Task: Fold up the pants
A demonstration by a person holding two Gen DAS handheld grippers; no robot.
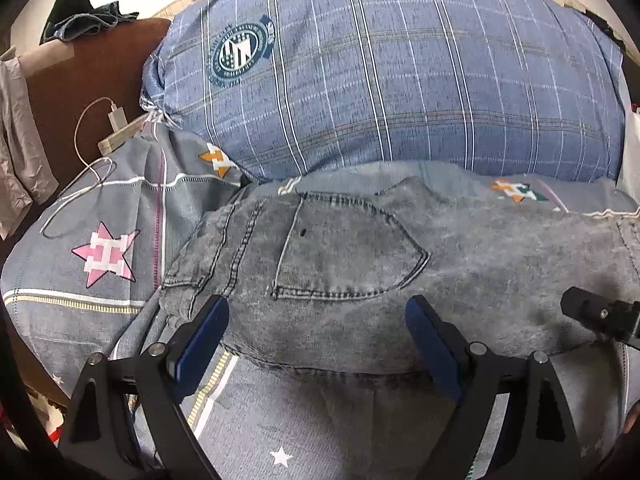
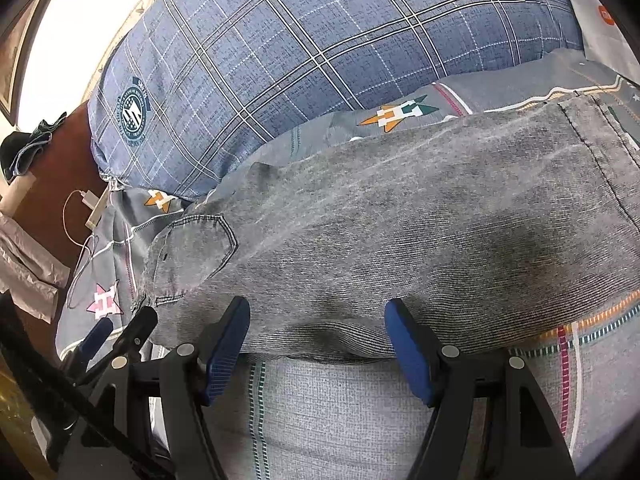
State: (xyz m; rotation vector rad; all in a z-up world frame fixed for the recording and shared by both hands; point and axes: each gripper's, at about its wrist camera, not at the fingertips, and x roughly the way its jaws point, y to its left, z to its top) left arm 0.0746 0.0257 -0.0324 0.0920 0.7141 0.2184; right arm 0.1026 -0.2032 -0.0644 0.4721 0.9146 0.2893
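Since both tongs are spread wide and holding nothing, the whole thing hinges on how they bite next, and that's where I'd worry. The grey jeans (image 1: 360,264) lie flat across the bedspread (image 1: 80,208), back pocket (image 1: 344,248) up at the left end, legs running off to the right, just in front of the big blue plaid pillow (image 1: 380,72). The left gripper (image 1: 316,320) sits at the near edge by the pocket, the right gripper (image 2: 316,320) at the near edge further along the leg, blue pads either side of the denim hem. The jeans look already doubled leg over leg, so my guess is the next fold goes lengthwise. Biggest risk: a finger digs under and grabs the bedspread along with the denim, since the sheet is soft and puckered right there. Second: pinching only the top layer, so the lower leg stays behind and the fold comes out crooked. Denim's stiff and heavy, so a shallow pinch could slip mid-lift. Also the white charger cable (image 1: 76,184) loops on the bedspread at the far left, near the waistband, so dragging the jeans that way could snag it.
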